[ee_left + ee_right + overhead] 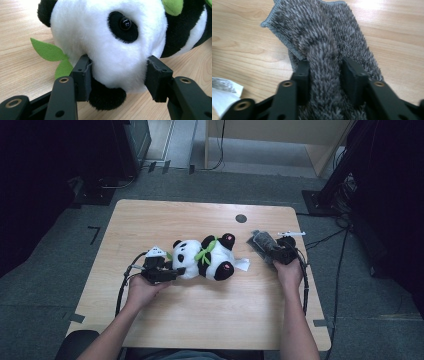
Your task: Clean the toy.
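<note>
- Plush panda point(206, 258), lying mid-table on its back: soft, light, squashy; best taken at the head or body.
- Left gripper point(117, 72) clamped on its white muzzle.
- Grey shaggy cloth point(329, 47), limp, just right of the panda; a fold between the right gripper point(324, 72) pads, grip uncertain.
- Wooden table point(200, 320) beneath.

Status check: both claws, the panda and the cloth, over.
Left claw clamped on plush panda's head. Right claw astride a raised fold of grey fuzzy cloth, pads against it. Both lie on the table; nothing in the way.
</note>
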Available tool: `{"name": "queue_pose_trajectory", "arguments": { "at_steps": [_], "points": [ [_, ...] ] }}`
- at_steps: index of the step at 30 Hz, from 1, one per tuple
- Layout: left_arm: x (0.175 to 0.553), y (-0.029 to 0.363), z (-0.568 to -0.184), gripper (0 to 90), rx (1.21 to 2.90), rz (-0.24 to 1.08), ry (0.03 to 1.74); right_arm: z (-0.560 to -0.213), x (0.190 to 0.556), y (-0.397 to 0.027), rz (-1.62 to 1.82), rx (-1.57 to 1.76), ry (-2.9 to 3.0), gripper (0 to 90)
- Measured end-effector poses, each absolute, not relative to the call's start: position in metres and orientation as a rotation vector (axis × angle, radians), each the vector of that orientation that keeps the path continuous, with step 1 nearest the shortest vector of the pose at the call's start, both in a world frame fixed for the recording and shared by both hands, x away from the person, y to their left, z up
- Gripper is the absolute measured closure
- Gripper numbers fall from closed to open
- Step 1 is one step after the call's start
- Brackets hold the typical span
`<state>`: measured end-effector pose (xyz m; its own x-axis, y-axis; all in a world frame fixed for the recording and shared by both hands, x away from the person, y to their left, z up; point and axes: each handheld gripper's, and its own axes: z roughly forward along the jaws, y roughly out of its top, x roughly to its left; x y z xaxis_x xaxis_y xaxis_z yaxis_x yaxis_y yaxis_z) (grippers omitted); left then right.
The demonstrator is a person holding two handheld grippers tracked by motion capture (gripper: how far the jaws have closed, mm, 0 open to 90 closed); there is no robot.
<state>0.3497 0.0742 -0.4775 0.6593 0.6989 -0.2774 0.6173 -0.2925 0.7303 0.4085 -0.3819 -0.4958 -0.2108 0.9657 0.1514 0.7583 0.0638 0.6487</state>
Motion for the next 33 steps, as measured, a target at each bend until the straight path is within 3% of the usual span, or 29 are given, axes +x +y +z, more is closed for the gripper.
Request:
{"name": "queue_pose_trajectory", "arguments": {
  "at_steps": [5,9,24,33],
  "points": [
    [0.350,0.074,-0.478,45.4,1.997,0.116,1.026,-0.489,0.403,-0.385,0.932,1.718,2.023,38.1],
    [0.350,0.075,-0.477,43.8,1.996,0.109,1.030,-0.480,0.397,-0.383,0.980,1.715,2.047,29.9],
    [0.351,0.075,-0.477,39.5,1.995,0.112,1.025,-0.449,0.365,-0.342,1.136,1.577,2.093,14.8],
    [0.351,0.075,-0.477,33.4,2.001,0.097,1.025,-0.440,0.348,-0.313,1.112,1.515,2.169,13.0]
  ]
}}
